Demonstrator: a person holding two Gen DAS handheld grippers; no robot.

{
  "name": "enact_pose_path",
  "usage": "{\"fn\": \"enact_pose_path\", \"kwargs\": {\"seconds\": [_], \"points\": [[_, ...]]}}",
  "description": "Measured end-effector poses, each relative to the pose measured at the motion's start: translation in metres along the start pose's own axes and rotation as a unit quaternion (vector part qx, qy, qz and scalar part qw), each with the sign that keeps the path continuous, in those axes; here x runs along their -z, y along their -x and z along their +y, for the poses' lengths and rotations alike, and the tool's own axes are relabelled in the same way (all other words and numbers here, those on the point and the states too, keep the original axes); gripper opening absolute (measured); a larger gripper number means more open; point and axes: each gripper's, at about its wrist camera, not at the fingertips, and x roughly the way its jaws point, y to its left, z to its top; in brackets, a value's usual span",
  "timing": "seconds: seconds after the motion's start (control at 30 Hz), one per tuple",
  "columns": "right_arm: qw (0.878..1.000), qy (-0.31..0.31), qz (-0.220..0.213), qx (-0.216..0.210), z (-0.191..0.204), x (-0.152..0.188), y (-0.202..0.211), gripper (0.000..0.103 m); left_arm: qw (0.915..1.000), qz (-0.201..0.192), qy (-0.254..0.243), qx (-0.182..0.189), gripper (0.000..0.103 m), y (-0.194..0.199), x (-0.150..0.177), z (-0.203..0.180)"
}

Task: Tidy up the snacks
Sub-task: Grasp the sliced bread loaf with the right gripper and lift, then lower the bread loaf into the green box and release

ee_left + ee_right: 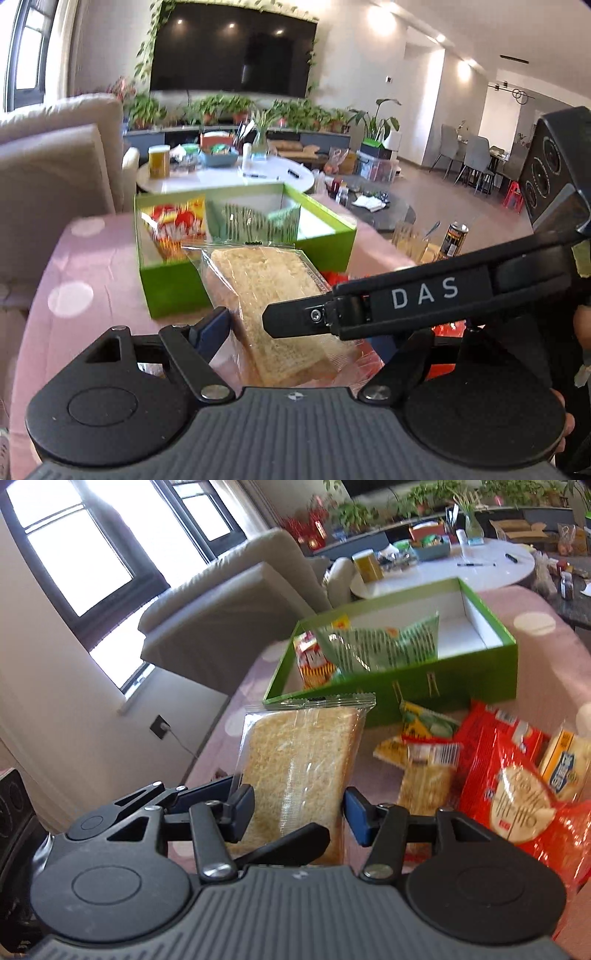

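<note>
Clear-wrapped bread [299, 775] clamped in right gripper [299, 814] jaws.

Both wrist views sit low and close over the surface [74, 258] — facing the green box [173, 288], bread packet [299, 768] and the room beyond.

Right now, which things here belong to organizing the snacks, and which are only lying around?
Job: bread pack between right gripper fingers; green box; green packet; red bag.

Not the job: white table; sofa; TV.
</note>
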Motion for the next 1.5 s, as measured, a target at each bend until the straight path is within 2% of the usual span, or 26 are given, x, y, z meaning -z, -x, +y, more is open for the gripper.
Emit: {"fn": "enact_pose_path", "kwargs": {"seconds": [0.3,0.43,0.7,1.13,1.5], "points": [[0.998,0.001,-0.054,-0.024,-0.007,-0.034,0.009,0.073,0.9981,-0.044,-0.042,-0.005,0.077,-0.007,-0.033,-0.011],[0.997,-0.020,-0.063,-0.041,-0.021,-0.053,0.007,0.073,0.9973,-0.051,-0.052,-0.004,0.077,-0.018,-0.051,-0.015],[0.994,-0.026,-0.095,-0.042,-0.041,-0.084,0.011,0.073,0.9953,-0.060,-0.077,-0.003,0.077,-0.050,-0.086,-0.024],[0.992,-0.061,-0.104,-0.036,-0.093,-0.130,-0.015,0.073,0.9963,-0.038,-0.077,0.003,0.077,-0.126,-0.121,-0.026],[0.993,-0.088,-0.074,-0.030,-0.126,-0.144,-0.057,0.073,0.9993,-0.004,-0.037,0.002,0.077,-0.182,-0.123,-0.003]]}}
